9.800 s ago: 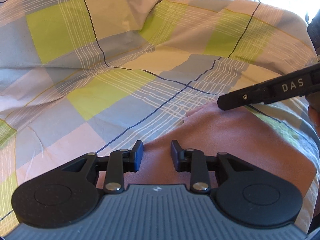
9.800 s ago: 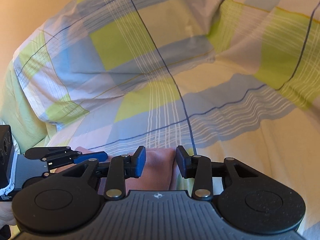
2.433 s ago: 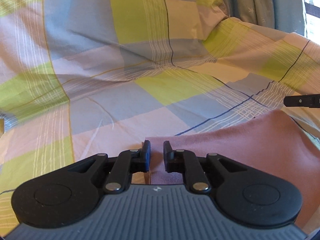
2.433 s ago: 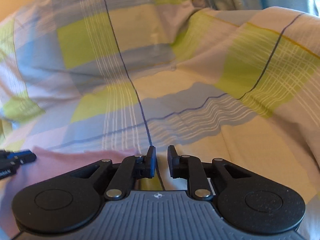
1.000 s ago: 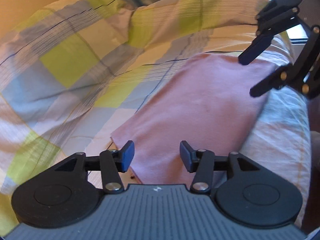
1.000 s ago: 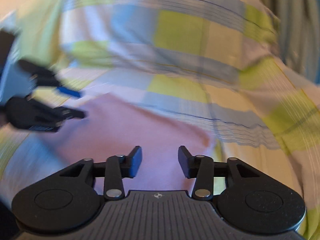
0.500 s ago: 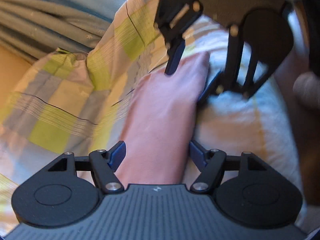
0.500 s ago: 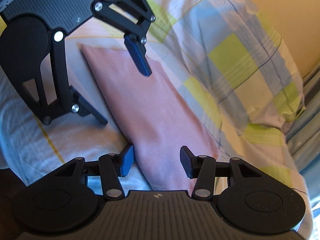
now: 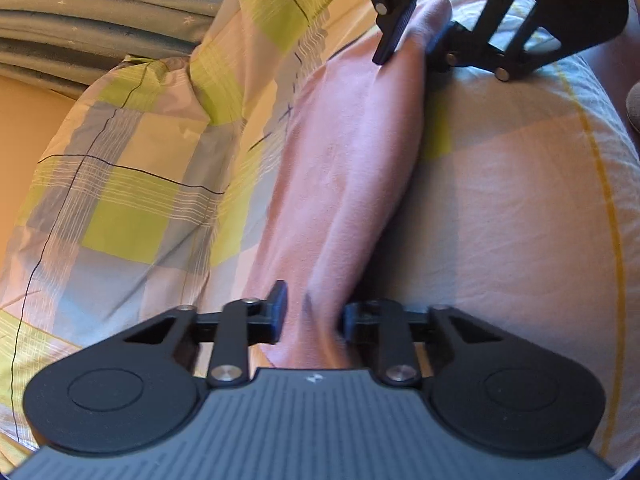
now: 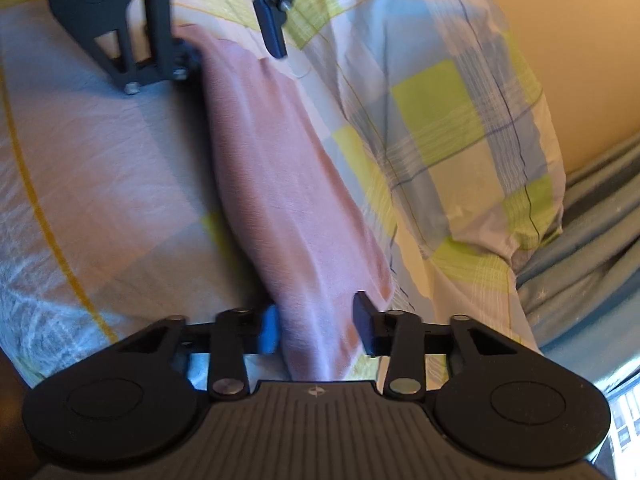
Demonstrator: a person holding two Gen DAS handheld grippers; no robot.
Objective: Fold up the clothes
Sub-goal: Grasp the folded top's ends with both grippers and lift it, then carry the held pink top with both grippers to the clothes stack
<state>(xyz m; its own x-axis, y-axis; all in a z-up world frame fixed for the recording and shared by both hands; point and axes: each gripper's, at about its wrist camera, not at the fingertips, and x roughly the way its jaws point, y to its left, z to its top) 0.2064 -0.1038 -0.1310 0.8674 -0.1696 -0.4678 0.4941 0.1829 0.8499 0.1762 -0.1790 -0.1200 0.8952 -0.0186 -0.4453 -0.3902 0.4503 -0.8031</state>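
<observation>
A pink cloth (image 9: 344, 168) (image 10: 280, 184) lies folded into a long strip on the bed. Its long edge is bunched up between both grippers, which face each other from opposite ends. My left gripper (image 9: 314, 314) (image 10: 232, 54) has one end of that edge between its fingers; the jaws are closing and the pads press the fabric into a crease. At the other end, my right gripper (image 10: 318, 326) (image 9: 414, 44) is also closing, and the fabric bulges up between its pads.
A checked yellow, blue and white duvet (image 9: 128, 200) (image 10: 440, 120) is heaped along one side of the cloth. A pale sheet with a yellow line (image 9: 520, 200) (image 10: 100, 160) lies on the other side. Blue curtains (image 9: 80, 20) (image 10: 592, 248) and an orange wall (image 10: 560, 40) stand behind.
Both grippers rolled onto their sides and sank to the cloth's edge. Their jaws, wide open half a second ago around the strip, have narrowed onto the fabric.
</observation>
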